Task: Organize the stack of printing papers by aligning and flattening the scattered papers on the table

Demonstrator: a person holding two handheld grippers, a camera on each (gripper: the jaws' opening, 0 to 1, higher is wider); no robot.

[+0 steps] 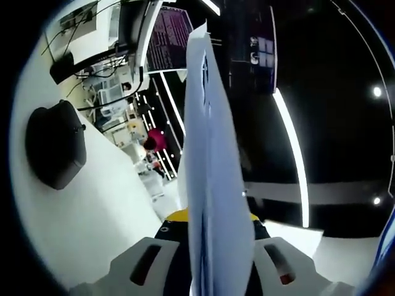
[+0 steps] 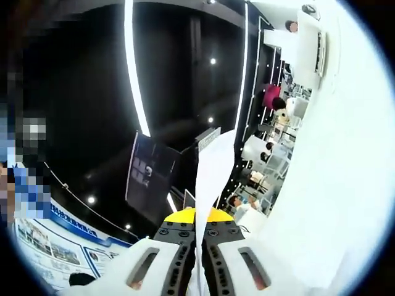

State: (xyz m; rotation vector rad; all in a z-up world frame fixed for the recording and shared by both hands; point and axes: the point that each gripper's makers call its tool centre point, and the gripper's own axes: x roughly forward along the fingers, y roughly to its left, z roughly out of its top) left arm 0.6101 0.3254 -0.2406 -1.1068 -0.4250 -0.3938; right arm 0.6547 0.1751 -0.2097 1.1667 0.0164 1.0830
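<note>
— Surroundings first?
— White counter [image 1: 92, 209] with a black rounded object [image 1: 54, 145] on it, cables beyond; a person in magenta [image 1: 155, 139] farther off.
— Papers?
— White printing papers [image 1: 213, 185] stand edge-on, pinched in the left tool [image 1: 213, 259]; the right tool [image 2: 199, 259] is closed on the sheets [image 2: 213, 179] too.
— Writing?
— Poster text, unreadable.

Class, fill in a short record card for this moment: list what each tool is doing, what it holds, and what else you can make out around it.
Left tool: shut on the paper stack, seen edge-on between the jaws
Right tool: shut on the paper stack, sheets rising from the jaws
Paper position: lifted, standing upright along each view
Table: white surface, at the left of the left gripper view
On table: dark rounded object
Background: dark ceiling with light strips
</note>
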